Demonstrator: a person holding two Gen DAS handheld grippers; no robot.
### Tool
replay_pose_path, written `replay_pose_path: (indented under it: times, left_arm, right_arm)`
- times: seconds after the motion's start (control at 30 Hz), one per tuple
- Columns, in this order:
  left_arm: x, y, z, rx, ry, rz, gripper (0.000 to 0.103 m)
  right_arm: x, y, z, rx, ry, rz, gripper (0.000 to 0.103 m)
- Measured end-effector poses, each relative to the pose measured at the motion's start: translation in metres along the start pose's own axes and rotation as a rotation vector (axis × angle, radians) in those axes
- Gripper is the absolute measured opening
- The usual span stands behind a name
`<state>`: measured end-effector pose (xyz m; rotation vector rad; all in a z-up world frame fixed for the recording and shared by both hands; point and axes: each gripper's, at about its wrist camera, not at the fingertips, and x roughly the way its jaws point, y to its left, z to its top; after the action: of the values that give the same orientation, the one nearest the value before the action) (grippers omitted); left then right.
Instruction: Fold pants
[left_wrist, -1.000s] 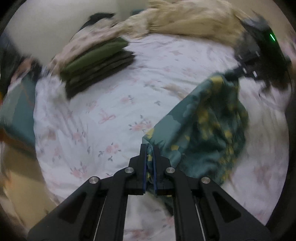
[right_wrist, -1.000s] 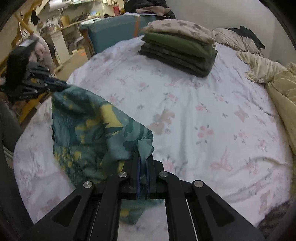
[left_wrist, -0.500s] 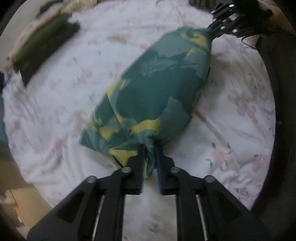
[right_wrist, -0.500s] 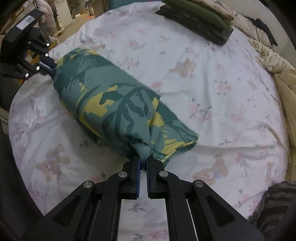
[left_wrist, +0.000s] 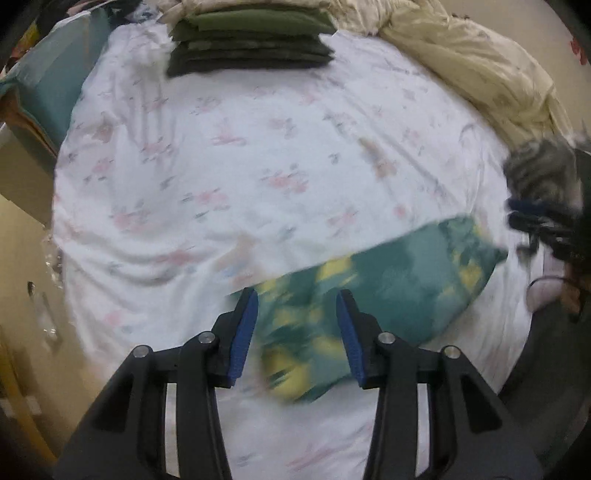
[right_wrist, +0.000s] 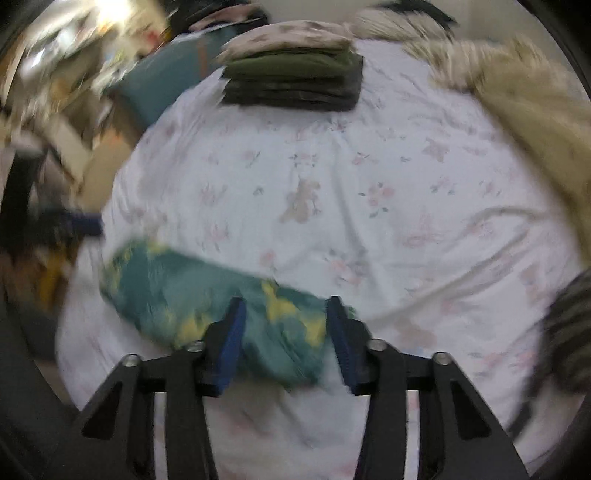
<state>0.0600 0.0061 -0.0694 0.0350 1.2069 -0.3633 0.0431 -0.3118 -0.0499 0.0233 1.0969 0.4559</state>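
Now | left gripper (left_wrist: 295, 332) spread wide | right gripper (right_wrist: 282, 341) spread wide | pants (left_wrist: 369, 295) on bed

The pants (left_wrist: 373, 295), teal with a yellow leaf print, are seen folded into a compact, slightly puffed bundle laid flat on the near edge of the bed (left_wrist: 258, 155), blurred in both views.

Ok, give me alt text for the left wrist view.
The open left gripper hangs over green-and-yellow pants lying on a floral sheet. A stack of folded clothes sits at the far edge.
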Motion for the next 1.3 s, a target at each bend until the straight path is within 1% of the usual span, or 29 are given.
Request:
replay_pose_path:
  times: [0.07, 0.1, 0.13, 0.17, 0.23, 0.27, 0.3, 0.33, 0.4, 0.43, 0.47, 0.5, 0.53, 0.57, 0.63, 0.7, 0.73, 0.77, 0.83, 0.87, 0.93, 1.0, 1.03, 1.07, 1.13, 1.2, 1.23, 1.27, 1.3]
  left_arm:
    - [0.017, -0.019, -0.005, -0.029, -0.012, -0.009, 0.039]
    - [0.028, -0.022, -0.007, -0.035, 0.009, -0.023, 0.039]
    - [0.042, -0.027, -0.011, -0.033, 0.049, -0.014, 0.039]
    - [0.055, -0.029, -0.017, -0.04, 0.091, 0.008, 0.039]
    - [0.065, -0.024, -0.03, -0.068, 0.106, 0.009, 0.042]
    - [0.066, -0.024, -0.036, -0.056, 0.108, 0.013, 0.043]
    - [0.064, -0.024, -0.039, -0.032, 0.116, 0.027, 0.047]
    - [0.061, -0.023, -0.039, -0.022, 0.124, 0.038, 0.049]
    - [0.052, -0.016, -0.037, -0.067, 0.125, 0.039, 0.048]
    - [0.045, -0.009, -0.035, -0.113, 0.118, 0.035, 0.048]
    - [0.041, -0.003, -0.035, -0.144, 0.108, 0.037, 0.048]
    - [0.038, 0.0, -0.035, -0.16, 0.095, 0.047, 0.048]
    - [0.037, 0.003, -0.035, -0.172, 0.08, 0.06, 0.048]
    - [0.039, 0.005, -0.035, -0.183, 0.074, 0.068, 0.048]
    - [0.05, 0.007, -0.039, -0.19, 0.109, 0.045, 0.048]
    - [0.061, 0.003, -0.044, -0.171, 0.129, 0.057, 0.048]
    - [0.063, -0.001, -0.048, -0.155, 0.125, 0.067, 0.048]
    - [0.064, -0.004, -0.049, -0.14, 0.126, 0.075, 0.048]
    - [0.065, -0.008, -0.05, -0.113, 0.143, 0.08, 0.048]
    - [0.066, -0.008, -0.049, -0.106, 0.15, 0.082, 0.048]
    - [0.068, -0.004, -0.05, -0.125, 0.169, 0.069, 0.049]
    - [0.071, -0.001, -0.051, -0.138, 0.186, 0.049, 0.049]
    - [0.072, -0.002, -0.051, -0.129, 0.185, 0.047, 0.049]
    - [0.072, -0.004, -0.051, -0.111, 0.181, 0.056, 0.049]
    - [0.07, -0.007, -0.05, -0.096, 0.176, 0.065, 0.049]
    - [0.069, -0.007, -0.049, -0.101, 0.172, 0.065, 0.05]
    - [0.069, -0.007, -0.048, -0.107, 0.169, 0.068, 0.05]
    - [0.068, -0.006, -0.049, -0.12, 0.164, 0.07, 0.051]
    - [0.063, -0.004, -0.052, -0.125, 0.161, 0.073, 0.051]
  right_arm:
    - [0.024, 0.004, 0.006, 0.012, 0.031, 0.02, 0.025]
    - [0.039, 0.009, 0.005, 0.012, 0.073, 0.038, 0.023]
    - [0.047, 0.011, 0.002, 0.007, 0.104, 0.057, 0.022]
    - [0.06, 0.017, -0.005, -0.025, 0.161, 0.053, 0.022]
    - [0.073, 0.024, -0.023, -0.091, 0.251, 0.009, 0.021]
    - [0.08, 0.021, -0.036, -0.113, 0.307, -0.026, 0.019]
    - [0.084, 0.017, -0.043, -0.117, 0.345, -0.06, 0.019]
    - [0.085, 0.011, -0.048, -0.108, 0.361, -0.085, 0.019]
    - [0.07, -0.006, -0.048, -0.01, 0.333, -0.053, 0.019]
    - [0.062, -0.011, -0.045, 0.025, 0.31, -0.035, 0.019]
    - [0.049, -0.02, -0.039, 0.081, 0.257, -0.013, 0.027]
    - [0.041, -0.028, -0.035, 0.129, 0.214, -0.005, 0.03]
    - [0.034, -0.037, -0.031, 0.187, 0.176, -0.003, 0.038]
    - [0.031, -0.047, -0.029, 0.246, 0.147, 0.005, 0.041]
    - [0.031, -0.063, -0.025, 0.341, 0.117, 0.018, 0.041]
    - [0.039, -0.073, -0.025, 0.424, 0.119, 0.048, 0.04]
    - [0.046, -0.072, -0.025, 0.435, 0.13, 0.061, 0.039]
    - [0.055, -0.071, -0.025, 0.438, 0.151, 0.083, 0.035]
    - [0.073, -0.058, -0.024, 0.391, 0.204, 0.118, 0.005]
    - [0.073, -0.049, -0.021, 0.35, 0.208, 0.115, 0.004]
    - [0.061, -0.038, -0.016, 0.269, 0.163, 0.058, 0.004]
    - [0.053, -0.046, -0.014, 0.277, 0.124, 0.013, 0.003]
    - [0.052, -0.053, -0.018, 0.301, 0.124, 0.02, 0.003]
    - [0.059, -0.056, -0.02, 0.319, 0.146, 0.019, 0.003]
    - [0.069, -0.051, -0.022, 0.273, 0.171, -0.036, 0.003]
    - [0.069, -0.05, -0.021, 0.268, 0.17, -0.06, 0.005]
    - [0.066, -0.049, -0.02, 0.259, 0.173, -0.113, 0.004]
    - [0.063, -0.047, -0.018, 0.226, 0.178, -0.224, 0.007]
    - [0.057, -0.047, -0.019, 0.21, 0.175, -0.287, 0.007]
